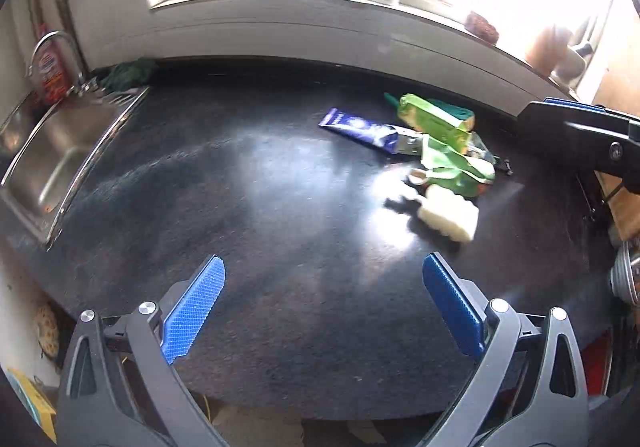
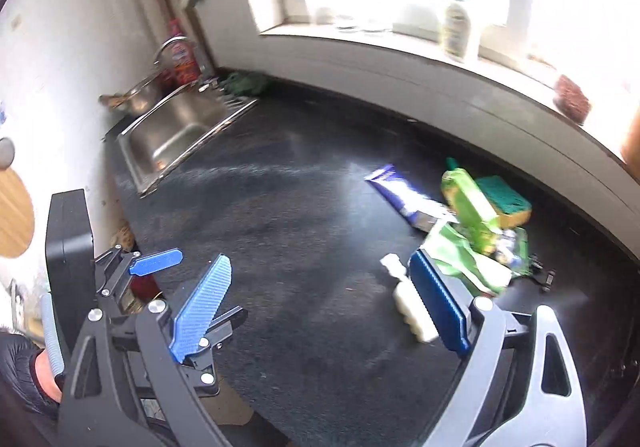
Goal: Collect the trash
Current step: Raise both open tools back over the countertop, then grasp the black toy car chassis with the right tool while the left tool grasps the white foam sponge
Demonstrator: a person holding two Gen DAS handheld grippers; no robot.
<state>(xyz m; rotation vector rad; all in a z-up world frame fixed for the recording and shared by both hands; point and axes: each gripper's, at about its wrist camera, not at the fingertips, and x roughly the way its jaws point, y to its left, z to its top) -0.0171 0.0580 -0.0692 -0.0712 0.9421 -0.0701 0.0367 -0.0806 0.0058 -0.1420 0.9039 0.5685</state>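
Observation:
Trash lies in a loose pile on the dark counter [image 1: 248, 207]: a blue tube-like wrapper [image 1: 360, 131], a green packet [image 1: 434, 119], a crumpled green bag [image 1: 456, 167] and a white ribbed bottle [image 1: 448, 213] on its side. My left gripper [image 1: 324, 307] is open over bare counter, short and left of the pile. My right gripper [image 2: 322, 305] is open with nothing between its jaws. Its right pad [image 2: 440, 303] partly hides the white bottle [image 2: 408, 303] and the green bag [image 2: 460, 255]. The blue wrapper [image 2: 404, 193] lies beyond.
A steel sink [image 1: 52, 151] with a tap and a red soap bottle [image 1: 50, 71] sits at the far left, a green cloth [image 1: 128, 73] behind it. A yellow-green sponge [image 2: 506, 199] lies by the pile. A bottle [image 2: 456, 27] stands on the windowsill.

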